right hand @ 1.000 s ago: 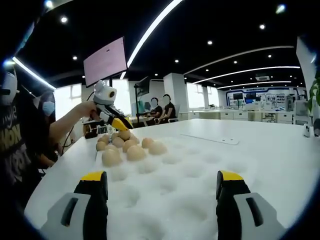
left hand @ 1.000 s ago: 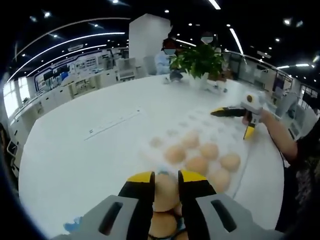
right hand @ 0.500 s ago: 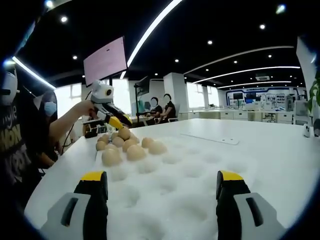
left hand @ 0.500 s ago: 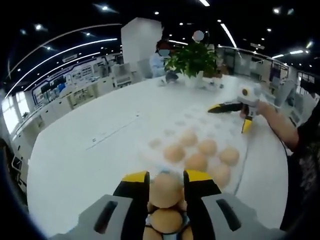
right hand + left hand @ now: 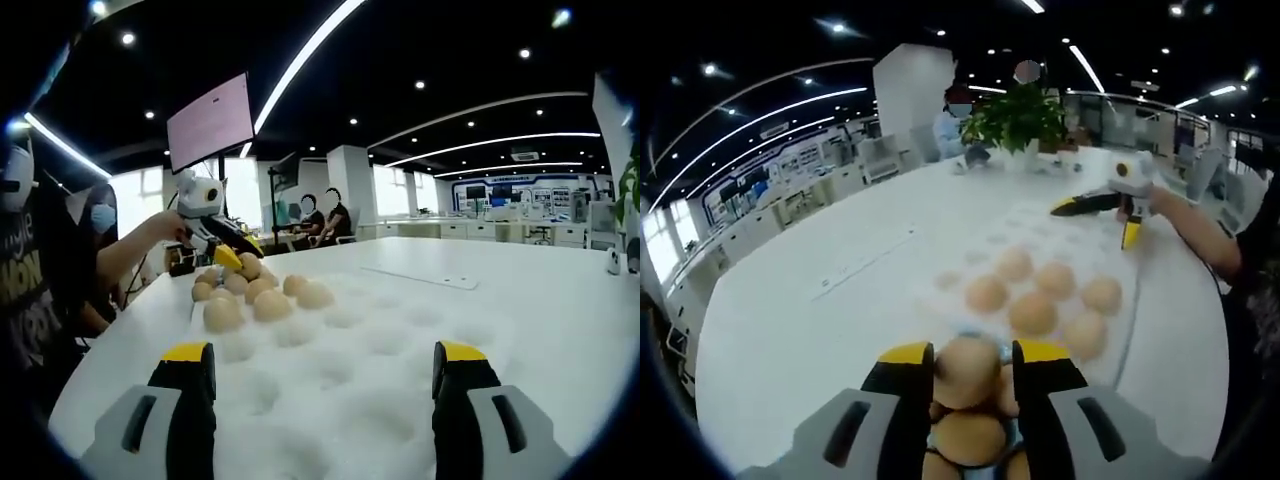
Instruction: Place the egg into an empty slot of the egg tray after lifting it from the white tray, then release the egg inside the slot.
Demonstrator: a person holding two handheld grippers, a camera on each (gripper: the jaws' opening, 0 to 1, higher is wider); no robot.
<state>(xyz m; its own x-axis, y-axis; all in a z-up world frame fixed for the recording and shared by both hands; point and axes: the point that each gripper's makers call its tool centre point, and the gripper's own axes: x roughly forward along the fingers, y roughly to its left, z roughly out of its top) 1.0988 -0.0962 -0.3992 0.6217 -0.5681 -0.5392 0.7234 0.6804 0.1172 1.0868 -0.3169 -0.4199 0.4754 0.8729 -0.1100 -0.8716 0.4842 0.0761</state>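
Observation:
My left gripper [image 5: 970,358] is shut on a tan egg [image 5: 968,370], held just above other loose eggs [image 5: 965,437] that lie under the jaws. Ahead lies the white egg tray [image 5: 1040,225] with several eggs [image 5: 1032,313] in its near slots and empty slots beyond. In the right gripper view the left gripper [image 5: 232,257] hangs at the tray's far left end, by the filled slots [image 5: 270,305]. My right gripper [image 5: 325,370] stands open low over empty slots of the egg tray [image 5: 400,340]; it also appears at the tray's far side [image 5: 1110,200].
The egg tray rests on a large white round table [image 5: 820,300]. A potted plant [image 5: 1020,115] stands at the table's far edge. A person's arm [image 5: 1200,235] holds the right gripper. Seated people [image 5: 320,220] and a wall screen [image 5: 210,120] are in the background.
My left gripper has risen a little with the egg, so the loose eggs below show more. The right gripper has stayed open and still.

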